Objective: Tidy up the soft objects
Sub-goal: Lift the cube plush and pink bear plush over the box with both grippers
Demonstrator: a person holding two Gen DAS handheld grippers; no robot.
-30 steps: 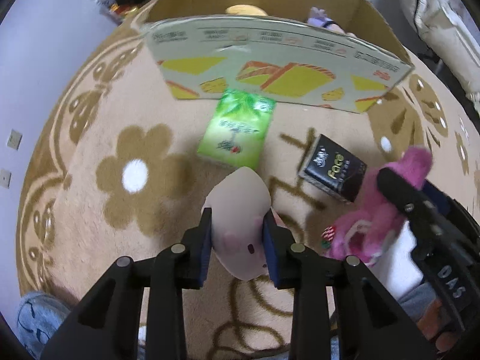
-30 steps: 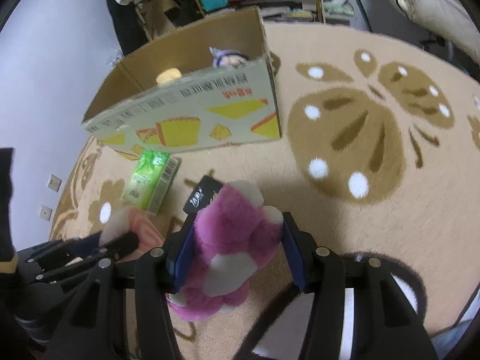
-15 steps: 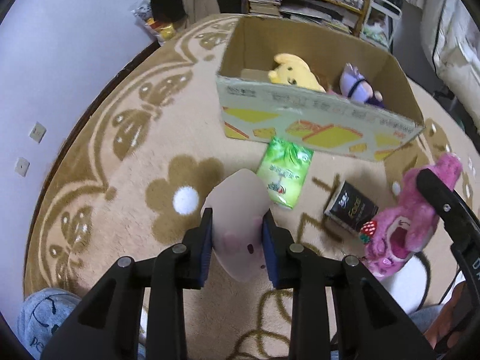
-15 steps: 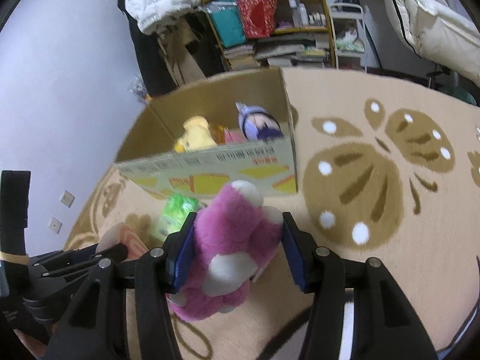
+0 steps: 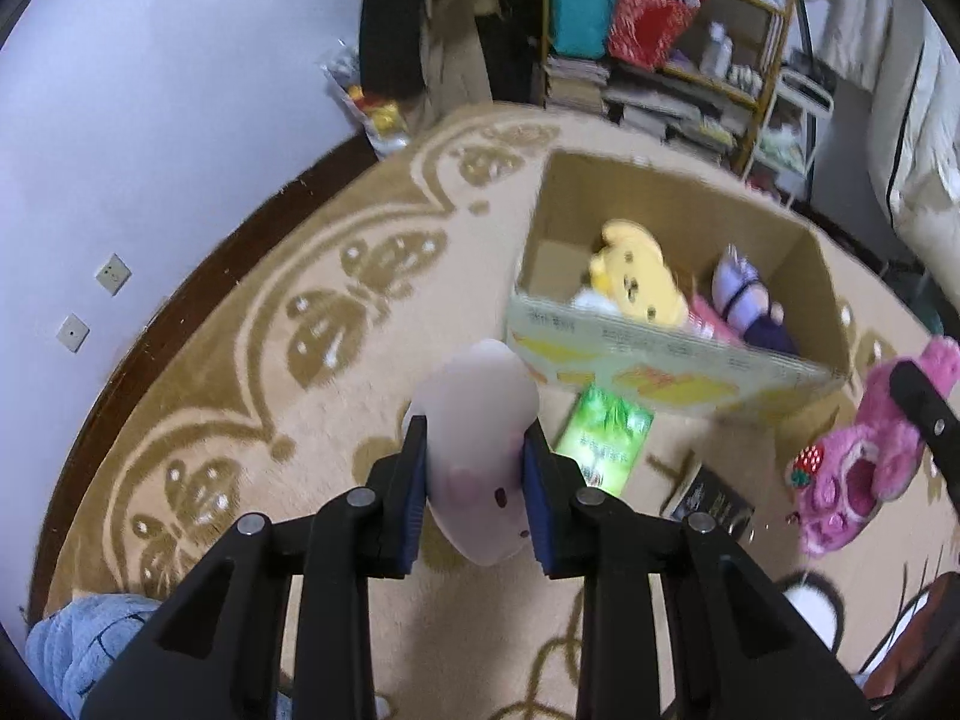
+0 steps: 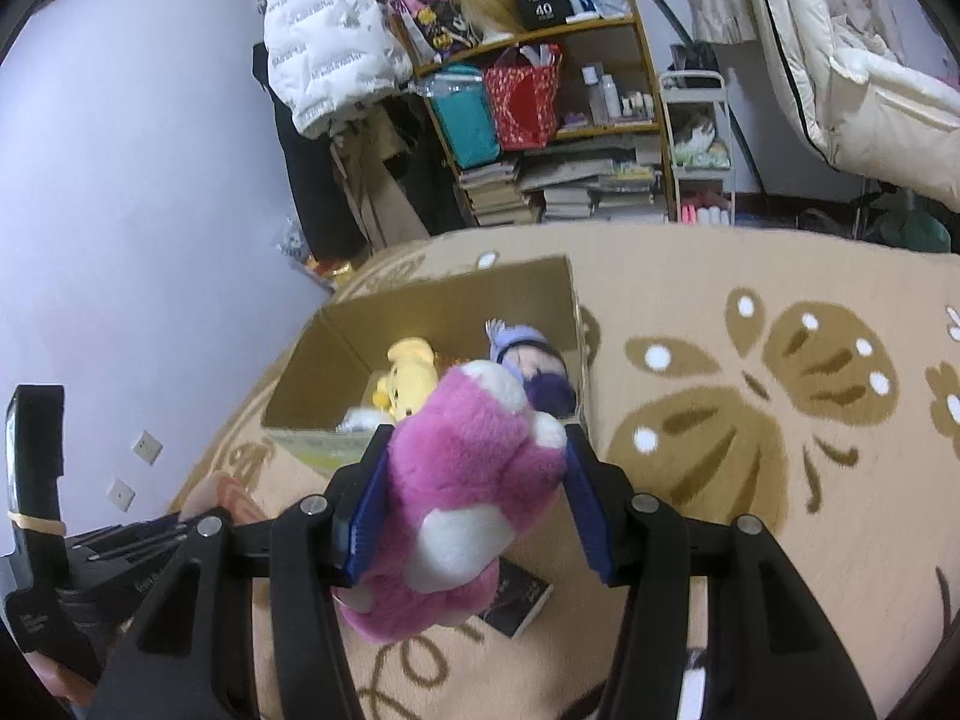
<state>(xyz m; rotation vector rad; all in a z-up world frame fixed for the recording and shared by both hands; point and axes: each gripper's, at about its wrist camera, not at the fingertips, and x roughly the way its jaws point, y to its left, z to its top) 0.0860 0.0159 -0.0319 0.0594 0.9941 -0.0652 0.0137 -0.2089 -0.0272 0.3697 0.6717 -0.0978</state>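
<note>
My left gripper (image 5: 475, 459) is shut on a pale pink soft toy (image 5: 480, 420) with a small face, held above the rug short of the box. My right gripper (image 6: 474, 480) is shut on a magenta plush bear (image 6: 462, 480), which also shows in the left wrist view (image 5: 864, 456) at the right. The open cardboard box (image 5: 798, 252) stands ahead and holds a yellow plush (image 5: 636, 282) and a purple doll (image 5: 747, 300); both show in the right wrist view, the yellow plush (image 6: 408, 375) left of the doll (image 6: 534, 369).
A green tissue pack (image 5: 606, 438) and a black pack (image 5: 714, 501) lie on the patterned rug (image 5: 300, 420) in front of the box. A cluttered shelf (image 6: 540, 120) and a white jacket (image 6: 324, 42) stand behind. White bedding (image 6: 870, 90) hangs at the right.
Both grippers have risen and tilted up with their toys still held. The box now lies lower in view, with its inside and the shelf behind it showing.
</note>
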